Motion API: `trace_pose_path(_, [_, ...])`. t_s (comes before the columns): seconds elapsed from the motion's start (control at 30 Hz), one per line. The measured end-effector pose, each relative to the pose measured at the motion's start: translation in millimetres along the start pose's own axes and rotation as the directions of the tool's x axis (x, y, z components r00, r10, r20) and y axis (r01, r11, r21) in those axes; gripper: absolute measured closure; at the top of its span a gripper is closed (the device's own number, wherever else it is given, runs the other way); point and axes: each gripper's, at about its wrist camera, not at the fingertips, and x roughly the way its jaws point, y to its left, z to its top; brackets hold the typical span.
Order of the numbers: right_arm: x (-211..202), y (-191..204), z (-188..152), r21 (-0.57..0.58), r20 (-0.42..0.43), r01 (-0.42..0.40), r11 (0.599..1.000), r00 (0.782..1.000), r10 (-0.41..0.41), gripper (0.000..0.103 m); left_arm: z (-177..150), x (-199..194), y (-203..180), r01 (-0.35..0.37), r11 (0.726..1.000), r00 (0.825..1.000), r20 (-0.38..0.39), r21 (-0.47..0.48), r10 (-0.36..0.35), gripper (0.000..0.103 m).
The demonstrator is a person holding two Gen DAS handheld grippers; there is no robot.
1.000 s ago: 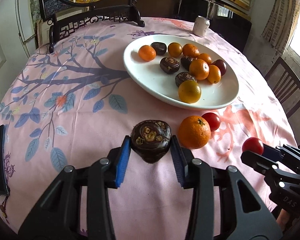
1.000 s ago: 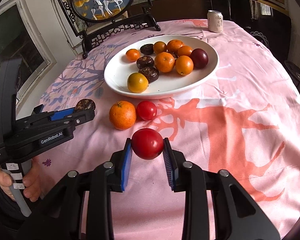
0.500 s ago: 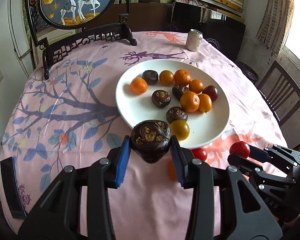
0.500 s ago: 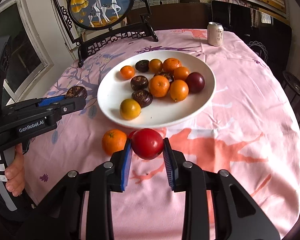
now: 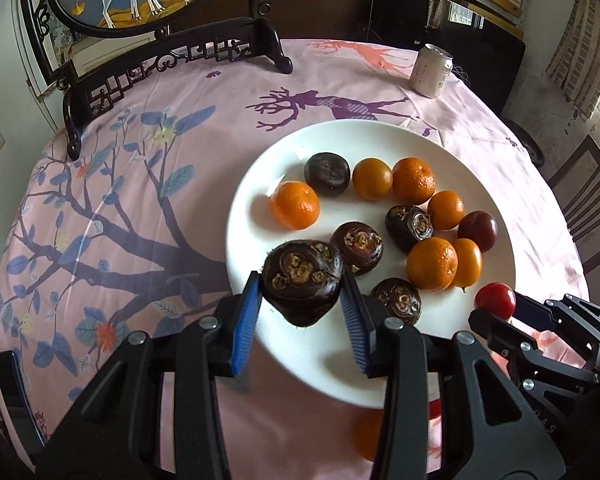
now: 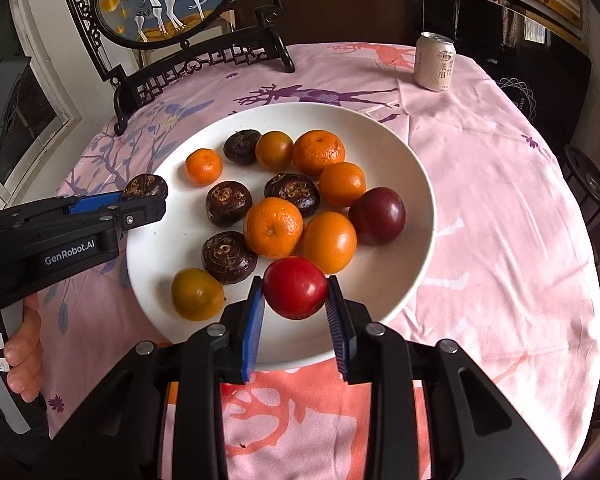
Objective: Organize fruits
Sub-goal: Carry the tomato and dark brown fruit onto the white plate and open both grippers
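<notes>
The left gripper [image 5: 302,300] grasps a water chestnut [image 5: 302,280] and the right gripper [image 6: 295,306] a tomato [image 6: 295,287], both over the plate [image 6: 396,280], which holds four chestnuts, seven oranges, one plum [image 6: 377,216].

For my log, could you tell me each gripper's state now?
Left gripper: closed on a dark brown fruit.
Right gripper: closed on a red fruit.

Your left hand-held gripper [image 5: 302,316] clamps a dark brown, round water chestnut [image 5: 302,282] between its blue pads, above the near-left rim of the wide white ceramic plate [image 5: 260,184]. Oranges and more dark chestnuts lie on that plate. At lower right, your right hand-held gripper [image 5: 500,314] pinches a small red tomato [image 5: 495,301].
</notes>
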Motion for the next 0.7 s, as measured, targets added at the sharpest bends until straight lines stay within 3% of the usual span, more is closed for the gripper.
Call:
trace_pose_path(0.03, [0.3, 0.1, 1.2, 0.001, 0.001, 0.001, 1.000, 1.000, -0.001, 0.072, 1.6, 0.9, 0.1, -0.004, 1.000, 1.000, 0.002, -0.001, 0.004, 0.062])
trace_pose_path(0.07, [0.6, 0.4, 2.7, -0.001, 0.003, 0.006, 1.000, 1.000, -0.006, 0.064, 3.4, 0.6, 0.4, -0.011, 1.000, 1.000, 0.008, -0.005, 0.011, 0.057])
trace_pose_path(0.1, [-0.6, 1.1, 4.5, -0.001, 0.011, 0.011, 1.000, 1.000, -0.011, 0.051, 4.8, -1.7, 1.3, -0.021, 1.000, 1.000, 0.019, -0.011, 0.022, 0.042])
trace_pose_path(0.13, [-4.6, 1.0, 5.6, 0.003, 0.035, 0.020, 1.000, 0.999, -0.020, 0.048, 6.0, -6.5, 1.9, -0.024, 1.000, 0.999, 0.039, -0.016, 0.024, 0.036])
trace_pose_path(0.33, [-51.7, 5.4, -5.5, -0.010, 0.130, 0.022, 1.000, 0.991, -0.021, 0.047, -9.1, -62.6, 7.7, -0.015, 1.000, 0.989, 0.150, -0.021, 0.018, 0.032])
trace_pose_path(0.47, [-80.4, 16.2, -38.8, -0.038, 0.163, 0.011, 0.999, 0.987, -0.005, 0.046, -47.6, -98.2, 11.2, 0.011, 1.000, 0.980, 0.201, -0.022, -0.006, 0.024])
trace_pose_path(0.6, [-84.5, 27.9, -80.4, -0.050, 0.145, 0.007, 0.999, 0.989, 0.001, 0.045, -96.2, -105.2, 11.8, 0.033, 0.999, 0.982, 0.189, -0.021, -0.028, 0.023])
trace_pose_path(0.7, [-68.7, 34.0, -96.2, -0.053, 0.093, 0.014, 0.998, 0.996, -0.009, 0.045, -122.5, -96.5, 12.4, 0.049, 0.999, 0.990, 0.137, -0.020, -0.046, 0.023])
